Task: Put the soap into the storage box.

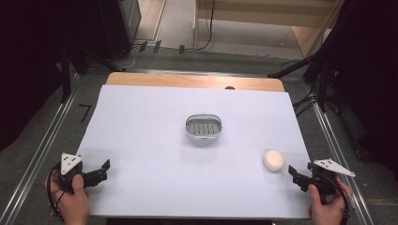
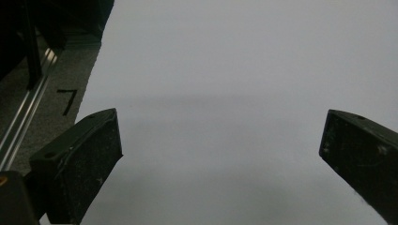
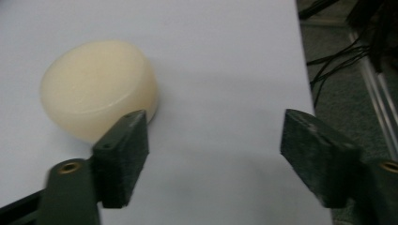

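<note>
A round cream soap bar [image 1: 273,160] lies on the white sheet [image 1: 141,140] at the right, near the front. My right gripper [image 1: 293,174] sits just right of it, open, pointing left along the sheet. In the right gripper view the soap bar [image 3: 98,96] rests beyond and outside the left finger [image 3: 122,159], and only bare sheet lies inside the right gripper [image 3: 213,131]. A grey slotted soap dish [image 1: 203,127] stands mid-table, holding nothing. My left gripper [image 1: 101,169] rests at the front left, and in its own view the left gripper [image 2: 220,136] is wide open over bare sheet.
The wooden table edge [image 1: 187,80] shows beyond the sheet at the back. Metal rails [image 1: 42,140] run along both sides of the table. Black stands and cables [image 1: 314,93] crowd the far right. A person's hands [image 1: 75,201] hold both grippers at the front edge.
</note>
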Available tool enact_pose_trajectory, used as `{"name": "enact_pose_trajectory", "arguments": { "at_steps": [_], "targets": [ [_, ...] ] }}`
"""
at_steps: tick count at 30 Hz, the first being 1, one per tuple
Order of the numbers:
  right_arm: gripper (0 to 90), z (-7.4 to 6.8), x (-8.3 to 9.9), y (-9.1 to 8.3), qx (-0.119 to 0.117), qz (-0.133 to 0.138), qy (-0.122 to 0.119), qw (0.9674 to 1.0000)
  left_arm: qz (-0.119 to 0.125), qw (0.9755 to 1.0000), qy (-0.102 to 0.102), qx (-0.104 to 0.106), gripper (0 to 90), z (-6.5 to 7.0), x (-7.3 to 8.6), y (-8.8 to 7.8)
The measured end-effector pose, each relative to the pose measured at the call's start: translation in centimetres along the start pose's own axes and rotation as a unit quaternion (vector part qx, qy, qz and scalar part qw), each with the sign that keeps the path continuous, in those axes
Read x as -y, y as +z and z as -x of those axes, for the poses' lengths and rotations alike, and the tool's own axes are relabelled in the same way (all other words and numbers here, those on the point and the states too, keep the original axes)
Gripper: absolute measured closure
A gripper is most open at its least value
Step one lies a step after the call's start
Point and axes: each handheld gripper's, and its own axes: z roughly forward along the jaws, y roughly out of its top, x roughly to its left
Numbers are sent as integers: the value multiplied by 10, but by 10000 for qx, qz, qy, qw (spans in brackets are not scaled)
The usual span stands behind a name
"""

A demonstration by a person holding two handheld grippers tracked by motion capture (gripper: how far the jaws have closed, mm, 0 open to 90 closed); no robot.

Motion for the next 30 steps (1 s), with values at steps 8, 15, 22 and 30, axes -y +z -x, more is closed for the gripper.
{"name": "enact_pose_trajectory", "arguments": {
  "at_steps": [8,15,22,30],
  "targets": [
    [361,-3,-8,-4,-667,-486,269,9962,-17,10000,39,13,0,0,0,0],
    [281,-12,-7,-4,-608,-517,-21,9968,-38,10000,67,25,0,1,0,1],
    [276,-18,-7,1,-356,-515,-249,9977,-43,10000,59,39,0,1,0,1],
    [276,-12,-13,0,-529,-390,-266,9975,-60,9999,84,27,0,1,0,1]
  ]
}}
